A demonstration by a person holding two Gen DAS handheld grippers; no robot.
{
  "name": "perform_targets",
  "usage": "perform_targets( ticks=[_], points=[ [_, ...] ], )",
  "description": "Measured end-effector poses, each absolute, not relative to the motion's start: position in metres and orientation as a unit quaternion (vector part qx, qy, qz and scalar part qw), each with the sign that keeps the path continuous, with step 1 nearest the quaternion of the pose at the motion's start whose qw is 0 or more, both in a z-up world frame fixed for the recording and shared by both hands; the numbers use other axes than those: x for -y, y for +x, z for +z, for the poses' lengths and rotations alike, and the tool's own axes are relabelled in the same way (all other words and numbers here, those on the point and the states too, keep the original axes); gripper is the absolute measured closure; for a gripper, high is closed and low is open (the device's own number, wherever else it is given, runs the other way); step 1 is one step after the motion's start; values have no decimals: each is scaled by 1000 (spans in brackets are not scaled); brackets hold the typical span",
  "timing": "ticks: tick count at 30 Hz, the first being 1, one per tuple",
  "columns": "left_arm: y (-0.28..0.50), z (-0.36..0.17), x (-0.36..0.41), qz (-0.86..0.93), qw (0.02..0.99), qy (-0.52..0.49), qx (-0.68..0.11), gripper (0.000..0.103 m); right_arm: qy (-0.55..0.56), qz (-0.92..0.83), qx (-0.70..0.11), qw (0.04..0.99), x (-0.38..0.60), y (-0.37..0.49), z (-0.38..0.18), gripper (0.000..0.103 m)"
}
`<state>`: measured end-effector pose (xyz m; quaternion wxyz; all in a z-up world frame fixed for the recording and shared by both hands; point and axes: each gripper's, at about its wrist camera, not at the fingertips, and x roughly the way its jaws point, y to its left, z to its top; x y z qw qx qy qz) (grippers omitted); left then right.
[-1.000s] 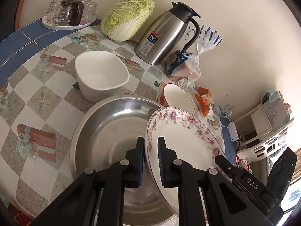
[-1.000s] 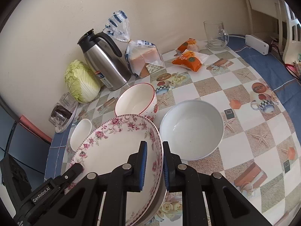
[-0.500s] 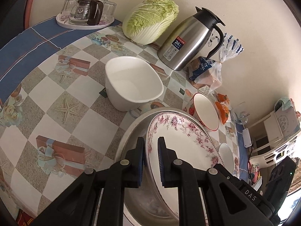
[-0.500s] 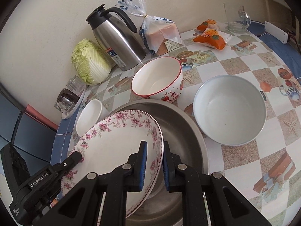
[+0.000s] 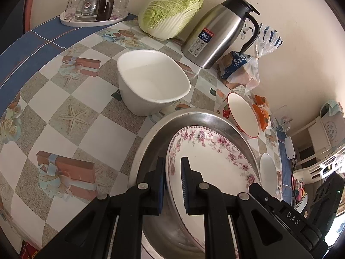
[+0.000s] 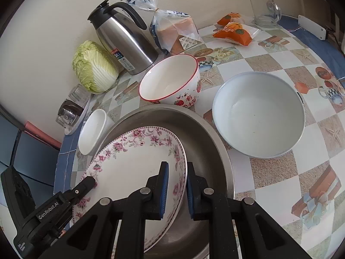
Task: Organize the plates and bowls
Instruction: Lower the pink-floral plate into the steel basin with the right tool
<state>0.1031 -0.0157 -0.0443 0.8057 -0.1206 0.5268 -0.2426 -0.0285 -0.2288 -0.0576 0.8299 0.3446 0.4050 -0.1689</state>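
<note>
Floral plate (image 6: 138, 161) lowered into steel basin (image 6: 207, 133) mid-desk, left hand-held gripper (image 5: 173, 181) and right hand-held gripper (image 6: 176, 185) each clamping opposite rims. Uneven release could clatter or chip it.

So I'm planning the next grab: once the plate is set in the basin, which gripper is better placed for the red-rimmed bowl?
Probably the right gripper. Its side of the plate faces the red-rimmed bowl directly; the left gripper sits across the basin, nearer the white tub.
</note>
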Motion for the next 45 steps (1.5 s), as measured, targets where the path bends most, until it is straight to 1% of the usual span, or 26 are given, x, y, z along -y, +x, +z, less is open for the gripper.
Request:
perform_targets(
  ticks=[31, 45],
  points=[
    [100, -58, 28, -231, 801, -82, -546, 90, 361, -170, -420, 815, 235, -29, -70, 86],
    [100, -58, 29, -231, 801, -80, -547, 90, 345, -176, -426, 818, 233, -28, -69, 86]
  ],
)
